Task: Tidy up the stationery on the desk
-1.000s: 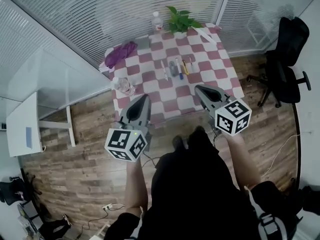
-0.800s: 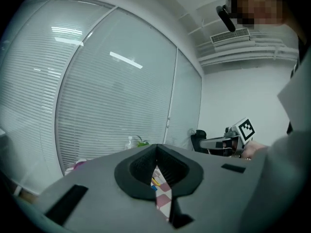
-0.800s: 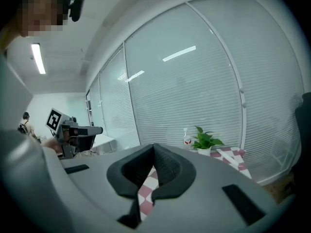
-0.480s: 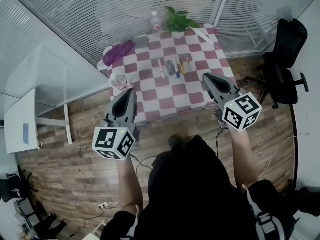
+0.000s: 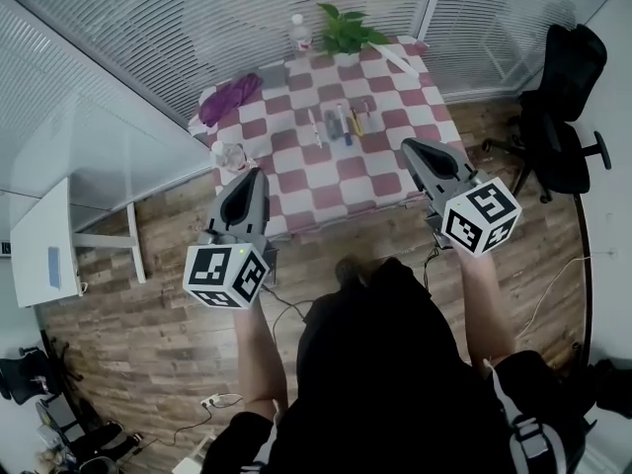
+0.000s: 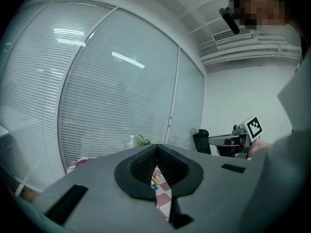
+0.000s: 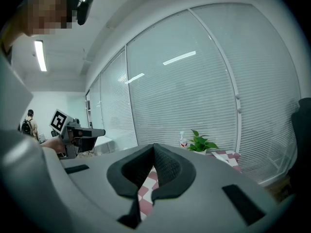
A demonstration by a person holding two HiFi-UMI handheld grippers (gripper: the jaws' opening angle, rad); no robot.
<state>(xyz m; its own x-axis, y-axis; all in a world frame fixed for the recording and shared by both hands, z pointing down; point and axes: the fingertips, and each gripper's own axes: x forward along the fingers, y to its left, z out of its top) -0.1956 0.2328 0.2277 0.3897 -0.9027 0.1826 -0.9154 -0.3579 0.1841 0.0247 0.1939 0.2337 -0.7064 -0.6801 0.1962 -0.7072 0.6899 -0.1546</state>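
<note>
Grey left gripper [image 5: 254, 174] and right gripper [image 5: 411, 147] are closed, empty. Step closer, then open one above the pens [image 5: 341, 124].

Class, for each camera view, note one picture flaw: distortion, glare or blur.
Head view: fisheye curves the blinds and floor. Left gripper view: dark rounded corners, lamp reflections streak the glass wall. Right gripper view: same vignette and streaks.

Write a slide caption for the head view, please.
Left gripper and right gripper, shut and empty, held before the checkered table with its row of pens.
</note>
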